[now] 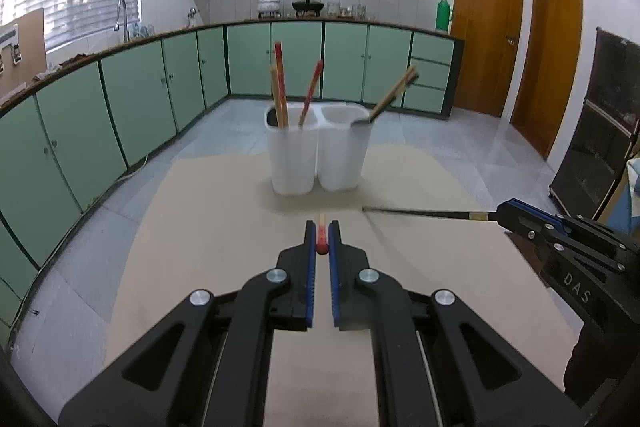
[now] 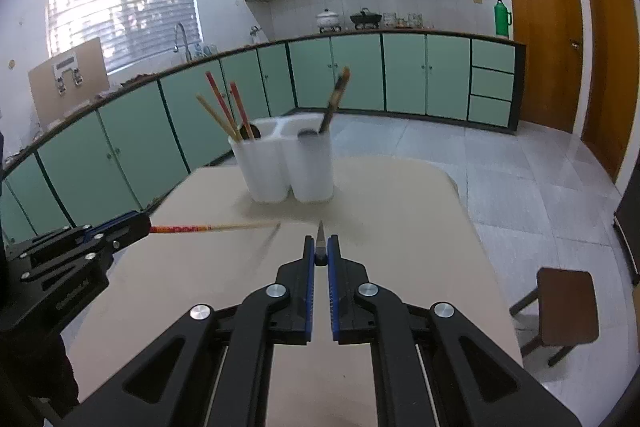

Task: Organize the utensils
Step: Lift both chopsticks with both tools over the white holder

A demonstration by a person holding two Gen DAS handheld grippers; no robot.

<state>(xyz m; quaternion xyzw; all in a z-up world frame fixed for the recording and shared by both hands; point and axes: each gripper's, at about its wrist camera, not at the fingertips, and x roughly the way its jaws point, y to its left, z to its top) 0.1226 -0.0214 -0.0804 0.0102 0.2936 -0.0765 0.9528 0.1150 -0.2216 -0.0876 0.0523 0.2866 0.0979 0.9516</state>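
Note:
A white two-compartment utensil holder [image 1: 316, 155] stands on the beige table [image 1: 224, 267]; it also shows in the right wrist view [image 2: 288, 167]. Its left compartment holds red and wooden chopsticks [image 1: 280, 87], its right one a wooden-handled utensil [image 1: 394, 93]. My left gripper [image 1: 321, 237] is shut on a red-ended chopstick [image 2: 208, 227] that points toward the holder. My right gripper [image 2: 321, 251] is shut on a dark chopstick [image 1: 420, 213] and holds it just above the table, short of the holder.
Green floor cabinets [image 1: 120, 115] run along the left and back. Wooden doors [image 1: 488, 39] are at the right. A dark cabinet [image 1: 600, 131] stands at the far right. A brown stool [image 2: 564, 311] stands right of the table.

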